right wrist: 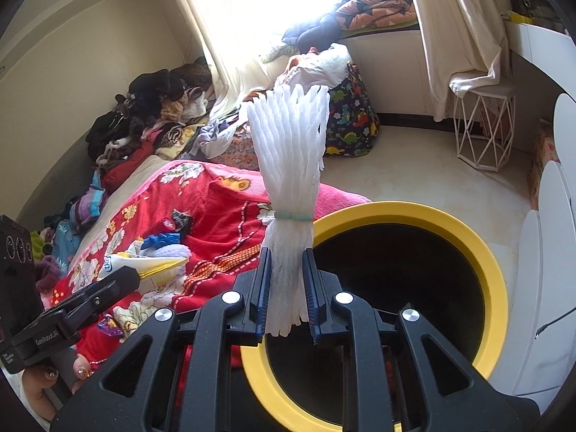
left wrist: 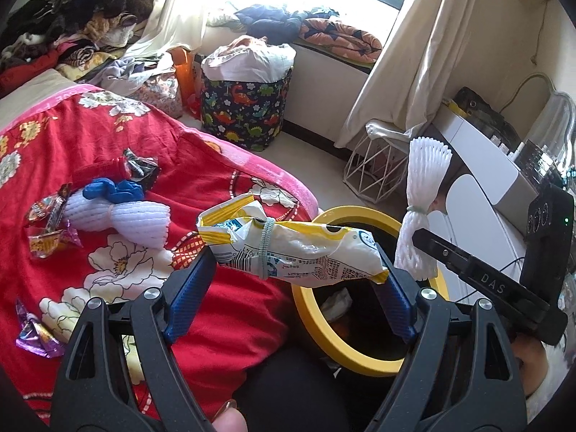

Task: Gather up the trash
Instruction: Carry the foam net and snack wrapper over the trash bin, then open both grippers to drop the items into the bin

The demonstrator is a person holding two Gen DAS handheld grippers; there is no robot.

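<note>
My left gripper [left wrist: 295, 270] stands wide, its blue pads touching the two ends of a yellow and white snack bag [left wrist: 288, 248] tied with a band, held over the edge of the yellow-rimmed bin [left wrist: 360, 356]. My right gripper [right wrist: 286, 284] is shut on a white foam net bundle [right wrist: 288, 165] tied with a green band, upright over the bin [right wrist: 486, 262]; the bundle also shows in the left wrist view [left wrist: 421, 198]. On the red floral blanket [left wrist: 108, 136] lie another foam net [left wrist: 122, 219], a blue glove [left wrist: 115, 189] and several candy wrappers [left wrist: 46, 223].
A dinosaur-print fabric basket [left wrist: 244, 108] and a white wire stool [left wrist: 374, 165] stand on the floor beyond the bin. Clothes are piled on the bed's far end [left wrist: 72, 18]. A white desk [left wrist: 478, 151] is on the right. Trash [left wrist: 336, 304] lies inside the bin.
</note>
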